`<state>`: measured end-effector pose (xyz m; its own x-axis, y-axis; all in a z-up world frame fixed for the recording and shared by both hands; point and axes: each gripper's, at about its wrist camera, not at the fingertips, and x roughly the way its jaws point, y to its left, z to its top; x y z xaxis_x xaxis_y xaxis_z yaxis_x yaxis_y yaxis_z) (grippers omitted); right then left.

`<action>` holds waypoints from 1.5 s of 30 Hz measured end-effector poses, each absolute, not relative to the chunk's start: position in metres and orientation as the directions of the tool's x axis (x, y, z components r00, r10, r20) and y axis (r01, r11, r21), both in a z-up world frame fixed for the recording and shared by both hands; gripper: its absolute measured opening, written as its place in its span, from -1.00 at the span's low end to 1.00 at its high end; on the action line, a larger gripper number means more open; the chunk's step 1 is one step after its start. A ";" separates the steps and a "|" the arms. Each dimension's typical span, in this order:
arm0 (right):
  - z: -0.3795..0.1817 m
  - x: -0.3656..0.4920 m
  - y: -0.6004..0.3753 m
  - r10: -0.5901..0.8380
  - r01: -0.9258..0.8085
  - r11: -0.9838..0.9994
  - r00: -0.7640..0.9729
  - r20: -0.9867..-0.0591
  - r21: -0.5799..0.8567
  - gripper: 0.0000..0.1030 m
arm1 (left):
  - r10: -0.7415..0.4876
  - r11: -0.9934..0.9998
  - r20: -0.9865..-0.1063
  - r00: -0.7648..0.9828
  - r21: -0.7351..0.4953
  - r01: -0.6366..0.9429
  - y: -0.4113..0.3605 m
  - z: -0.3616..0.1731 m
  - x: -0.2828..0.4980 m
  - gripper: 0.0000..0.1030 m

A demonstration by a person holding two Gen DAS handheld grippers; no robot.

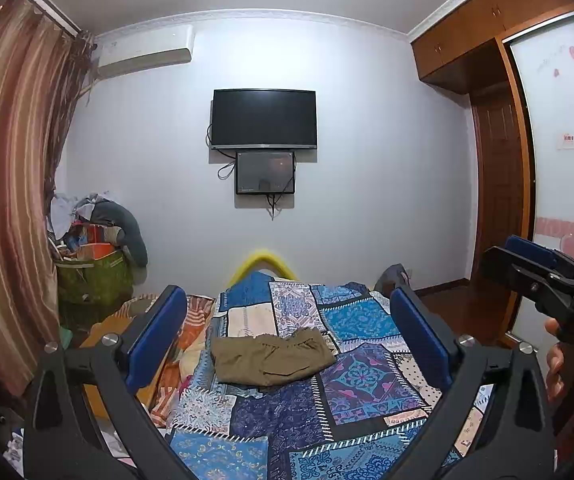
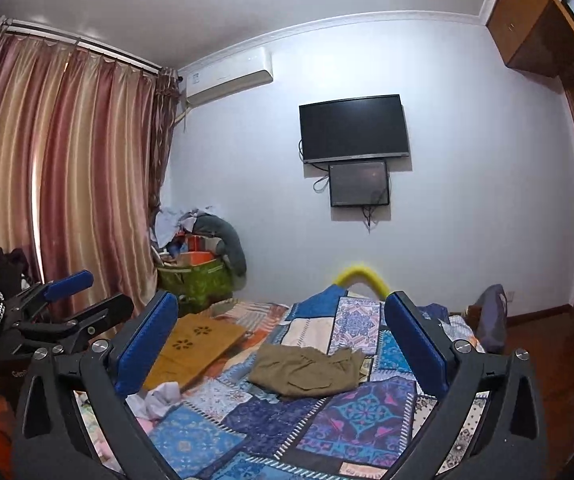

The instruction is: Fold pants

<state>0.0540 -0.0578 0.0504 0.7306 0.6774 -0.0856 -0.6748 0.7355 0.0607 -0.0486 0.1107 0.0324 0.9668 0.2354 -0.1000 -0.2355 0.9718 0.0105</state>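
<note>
Patchwork bedspread (image 1: 367, 376) in blues, purples and cream is covering the bed and filling the lower half of both views. Striped curtains (image 2: 67, 184) are hanging along the window side, and a black television (image 1: 263, 118) is sitting on the far wall with a smaller dark screen (image 1: 265, 173) just below it. A green bag (image 2: 197, 282) heaped with clutter is standing in the corner by the curtains. A tan board (image 2: 197, 344) with flower cut-outs is lying on the bed's curtain side. The olive pants (image 1: 271, 356) are lying folded into a compact bundle on the bedspread, roughly mid-bed. The left gripper (image 1: 287, 344) is hovering short of them, jaws spread wide with nothing between the blue pads. The right gripper (image 2: 283, 344) is doing likewise, jaws wide apart and empty, clear of the pants.
</note>
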 end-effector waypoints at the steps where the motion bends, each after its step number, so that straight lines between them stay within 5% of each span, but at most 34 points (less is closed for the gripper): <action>1: 0.047 0.052 -0.059 0.678 -0.675 0.735 0.730 -0.086 0.063 1.00 | 0.236 0.972 -0.101 0.967 0.011 -0.236 0.110 0.032 -0.048 1.00; 45: 0.045 0.054 -0.066 0.653 -0.646 0.757 0.747 -0.123 0.097 1.00 | 0.185 0.982 -0.150 0.971 -0.009 -0.189 0.108 0.025 -0.034 1.00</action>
<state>0.0545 -0.0664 0.0446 0.7470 0.6533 -0.1231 -0.6461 0.7571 0.0973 -0.0339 0.1079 0.0247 0.9712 0.1852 -0.1501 -0.1887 0.9820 -0.0089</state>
